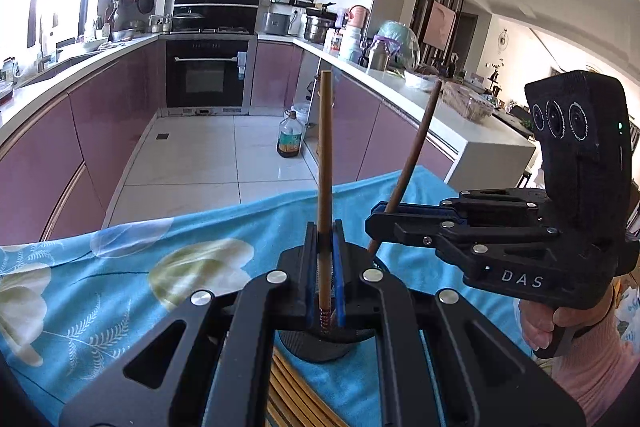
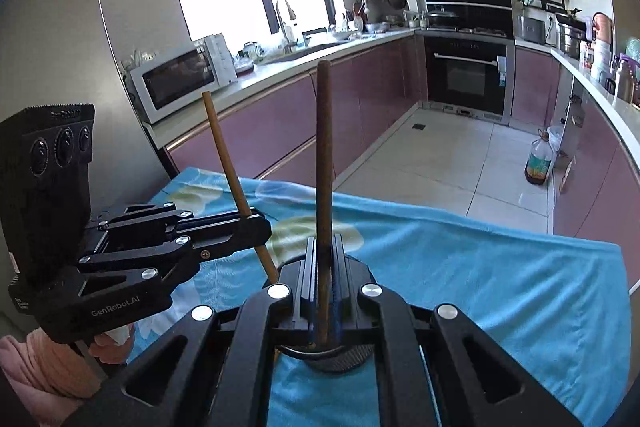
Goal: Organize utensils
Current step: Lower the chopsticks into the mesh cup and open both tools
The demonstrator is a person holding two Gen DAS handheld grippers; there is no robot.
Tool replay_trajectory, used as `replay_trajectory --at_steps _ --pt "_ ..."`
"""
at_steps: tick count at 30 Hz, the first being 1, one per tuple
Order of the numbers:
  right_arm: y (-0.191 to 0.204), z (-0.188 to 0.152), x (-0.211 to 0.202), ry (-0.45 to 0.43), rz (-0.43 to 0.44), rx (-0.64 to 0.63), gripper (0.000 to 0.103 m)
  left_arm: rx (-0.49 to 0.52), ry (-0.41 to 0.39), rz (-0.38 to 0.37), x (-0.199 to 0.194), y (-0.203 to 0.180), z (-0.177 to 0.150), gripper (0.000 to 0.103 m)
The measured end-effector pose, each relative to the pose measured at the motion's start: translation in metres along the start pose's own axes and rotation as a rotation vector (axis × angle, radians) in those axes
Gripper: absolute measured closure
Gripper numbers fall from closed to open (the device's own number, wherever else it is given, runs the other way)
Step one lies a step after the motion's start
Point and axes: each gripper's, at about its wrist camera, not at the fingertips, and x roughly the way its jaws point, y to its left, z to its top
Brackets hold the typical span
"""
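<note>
The left gripper (image 1: pixel 325 259) is pinching 1 pale chopstick (image 1: pixel 325 163) upright and the right gripper (image 2: pixel 325 267) 1 darker chopstick (image 2: pixel 324 163), both hovering over the round black holder (image 2: pixel 340 357) at 6 o'clock, so lowering each tip straight, 1 by 1, is looking safest.

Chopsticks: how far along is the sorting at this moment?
Midway. Nothing visibly sits in the black holder yet. The left claw grips a light chopstick and the right claw a dark chopstick, both tips just above the holder. More sticks lie on the blue cloth, still to move.
</note>
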Motion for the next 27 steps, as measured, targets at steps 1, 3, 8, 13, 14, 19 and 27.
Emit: replay_trajectory --at_steps 1,3,8,13,14,19,27 --pt "0.000 -0.001 0.004 0.013 -0.006 0.003 0.097 0.002 0.009 0.004 0.007 0.002 -0.001 0.095" --pt "-0.005 0.001 0.013 0.030 -0.008 0.019 0.097 0.002 0.021 0.017 0.017 0.005 0.000 0.095" --pt "-0.011 0.003 0.021 0.034 -0.007 0.055 0.096 -0.006 0.034 0.038 0.040 0.016 0.002 0.095" --pt "-0.012 0.003 0.025 0.018 -0.020 0.080 0.087 -0.007 0.022 0.065 0.047 0.024 -0.003 0.088" --pt "-0.012 0.003 0.025 0.011 -0.025 0.082 0.080 -0.009 0.017 0.068 0.047 0.024 -0.002 0.086" --pt "-0.012 -0.002 0.016 -0.031 -0.053 0.080 0.075 -0.003 -0.027 0.109 0.029 0.026 -0.013 0.073" --pt "0.001 -0.012 -0.009 -0.087 -0.058 0.045 0.067 0.016 -0.096 0.155 -0.013 0.030 -0.032 0.061"
